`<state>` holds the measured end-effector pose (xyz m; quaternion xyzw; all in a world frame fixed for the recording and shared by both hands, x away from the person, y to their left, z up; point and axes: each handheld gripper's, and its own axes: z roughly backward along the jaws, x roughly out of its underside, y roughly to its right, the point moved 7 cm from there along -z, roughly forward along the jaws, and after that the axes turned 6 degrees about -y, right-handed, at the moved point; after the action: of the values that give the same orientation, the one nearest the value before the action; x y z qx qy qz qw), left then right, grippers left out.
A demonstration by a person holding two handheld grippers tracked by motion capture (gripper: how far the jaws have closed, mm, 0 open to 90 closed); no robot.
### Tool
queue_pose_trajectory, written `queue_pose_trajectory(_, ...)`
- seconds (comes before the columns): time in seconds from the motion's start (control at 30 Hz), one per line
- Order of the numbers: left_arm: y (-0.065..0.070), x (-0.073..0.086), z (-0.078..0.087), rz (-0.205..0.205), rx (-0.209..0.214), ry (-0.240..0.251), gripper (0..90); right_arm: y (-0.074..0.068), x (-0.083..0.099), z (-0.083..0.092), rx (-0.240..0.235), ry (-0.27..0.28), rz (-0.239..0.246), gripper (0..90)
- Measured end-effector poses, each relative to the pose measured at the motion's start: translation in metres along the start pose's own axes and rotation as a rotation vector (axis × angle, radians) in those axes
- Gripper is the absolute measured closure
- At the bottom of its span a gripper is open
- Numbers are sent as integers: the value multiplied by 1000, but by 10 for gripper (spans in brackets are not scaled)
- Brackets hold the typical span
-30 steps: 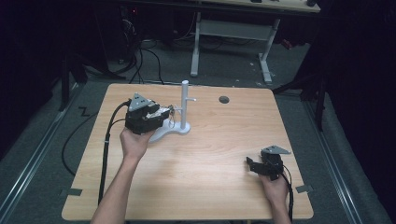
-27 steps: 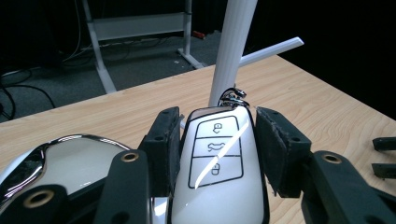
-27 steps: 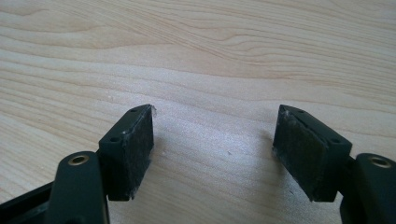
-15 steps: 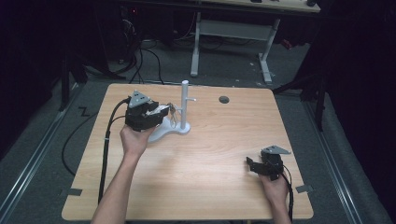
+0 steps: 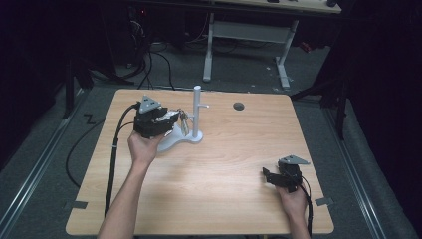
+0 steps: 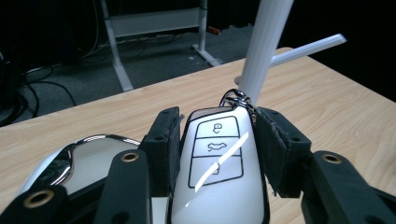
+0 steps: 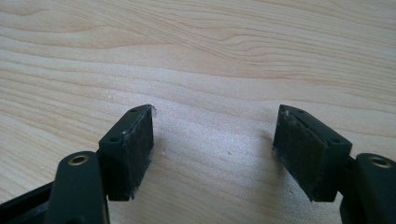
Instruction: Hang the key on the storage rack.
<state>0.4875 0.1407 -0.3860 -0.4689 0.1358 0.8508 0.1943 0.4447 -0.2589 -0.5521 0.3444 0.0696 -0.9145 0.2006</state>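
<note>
Key fob: a glossy white car key fob with three outlined buttons (image 6: pixel 217 156) sits at the far left of the light wooden table (image 5: pixel 224 164), just left of the stand.
Long axis: it runs along the jaws, the metal key ring (image 6: pixel 238 99) end pointing away from the hand toward the post.
Left gripper (image 5: pixel 175 122): clamped on the fob, one pad on each long edge.
Stand: a white plastic upright post with a thin side peg (image 5: pixel 197 112) rises just beyond the ring; its curved base (image 5: pixel 176 142) lies under the gripper.
Right gripper (image 7: pixel 212 149): jaws wide apart with nothing between them, over bare wood at the near right, well apart from the fob.
Table hole: a dark round grommet (image 5: pixel 239 106) lies far, right of the post.
</note>
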Motion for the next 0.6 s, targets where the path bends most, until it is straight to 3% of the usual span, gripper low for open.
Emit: queue_pose_trajectory(0.6, -4, 5, -12, -12, -39, -22, 519, 0, 0, 0, 0, -1, 1, 289)
